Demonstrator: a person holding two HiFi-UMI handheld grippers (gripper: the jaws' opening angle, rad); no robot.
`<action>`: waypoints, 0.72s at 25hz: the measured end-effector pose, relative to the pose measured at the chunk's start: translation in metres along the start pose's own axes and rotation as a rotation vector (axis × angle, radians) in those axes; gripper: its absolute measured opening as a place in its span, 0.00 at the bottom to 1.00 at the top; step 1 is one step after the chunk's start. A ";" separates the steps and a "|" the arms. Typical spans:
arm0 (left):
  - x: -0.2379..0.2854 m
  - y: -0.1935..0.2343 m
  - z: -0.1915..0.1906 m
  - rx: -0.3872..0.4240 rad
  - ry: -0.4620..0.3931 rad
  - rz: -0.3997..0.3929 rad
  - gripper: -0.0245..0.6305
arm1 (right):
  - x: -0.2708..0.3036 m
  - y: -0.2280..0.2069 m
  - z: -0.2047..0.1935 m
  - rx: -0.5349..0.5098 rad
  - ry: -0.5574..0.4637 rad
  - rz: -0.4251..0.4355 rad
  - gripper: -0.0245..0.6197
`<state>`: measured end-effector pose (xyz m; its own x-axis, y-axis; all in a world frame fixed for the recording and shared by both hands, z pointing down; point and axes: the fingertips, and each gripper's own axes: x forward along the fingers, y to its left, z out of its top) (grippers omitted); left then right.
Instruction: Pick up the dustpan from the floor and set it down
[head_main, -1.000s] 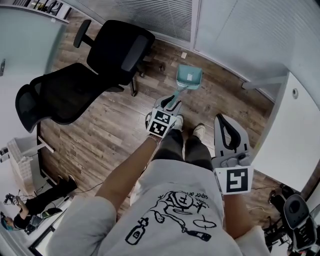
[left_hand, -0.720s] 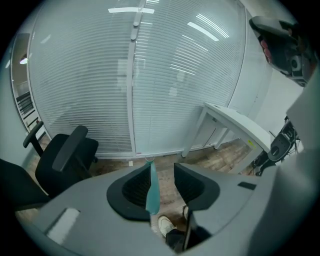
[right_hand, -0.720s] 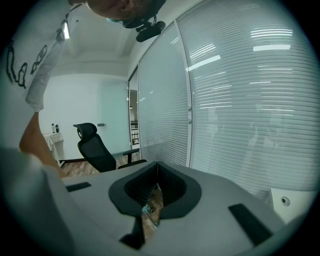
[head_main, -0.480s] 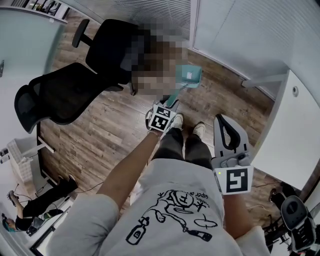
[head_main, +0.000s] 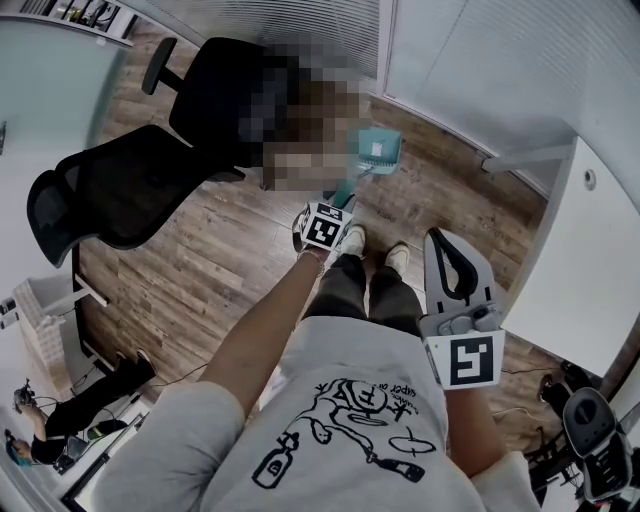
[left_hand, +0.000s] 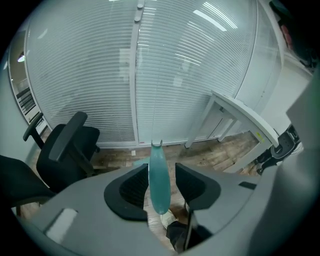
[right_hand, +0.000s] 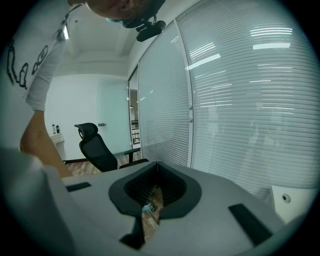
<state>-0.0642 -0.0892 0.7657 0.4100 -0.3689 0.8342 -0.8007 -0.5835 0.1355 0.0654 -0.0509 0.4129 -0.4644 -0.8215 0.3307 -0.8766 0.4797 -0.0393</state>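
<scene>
Head view looks steeply down on a person in a grey printed shirt (head_main: 350, 420) standing on a wood plank floor (head_main: 220, 270), holding a grey tool in each hand. A teal dustpan (head_main: 378, 150) sits ahead of the person, its pan appearing to rest on the floor close to a wall of white blinds (head_main: 330, 30), and its long teal handle (head_main: 352, 185) slants back from the pan toward the person. The left tool (head_main: 340, 203) is at the near end of that handle, pointing downward, with its marker cube facing the camera. In the left gripper view the handle (left_hand: 159, 185) stands upright between the dark pads of the left tool (left_hand: 161, 170); it lies close against the left pad with a clear gap to the right pad, so the grip is released, and the jaws have just been opening. The right tool (head_main: 445, 240) is held well apart from the dustpan, to its right and nearer the person's body. In the right gripper view the right tool (right_hand: 156, 170) has its jaws drawn together with nothing gripped, only a thin sliver of floor showing between them. The person's two light shoes (head_main: 355, 240) are just behind the dustpan's handle end. A black office chair (head_main: 160, 160) stands to the left of the dustpan, and a white surface (head_main: 590, 260) lies to its right.
</scene>
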 end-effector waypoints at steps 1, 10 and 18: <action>0.002 0.000 -0.001 0.001 0.006 -0.001 0.28 | 0.000 0.001 -0.001 0.012 0.007 -0.002 0.04; 0.021 0.004 -0.010 0.013 0.073 0.003 0.29 | -0.003 0.001 -0.007 0.031 0.014 -0.011 0.04; 0.030 0.006 -0.013 0.018 0.084 0.004 0.29 | -0.004 0.001 -0.013 0.027 0.026 -0.012 0.04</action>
<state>-0.0623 -0.0947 0.7983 0.3683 -0.3092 0.8768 -0.7938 -0.5956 0.1234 0.0681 -0.0431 0.4240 -0.4511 -0.8187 0.3554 -0.8852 0.4613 -0.0608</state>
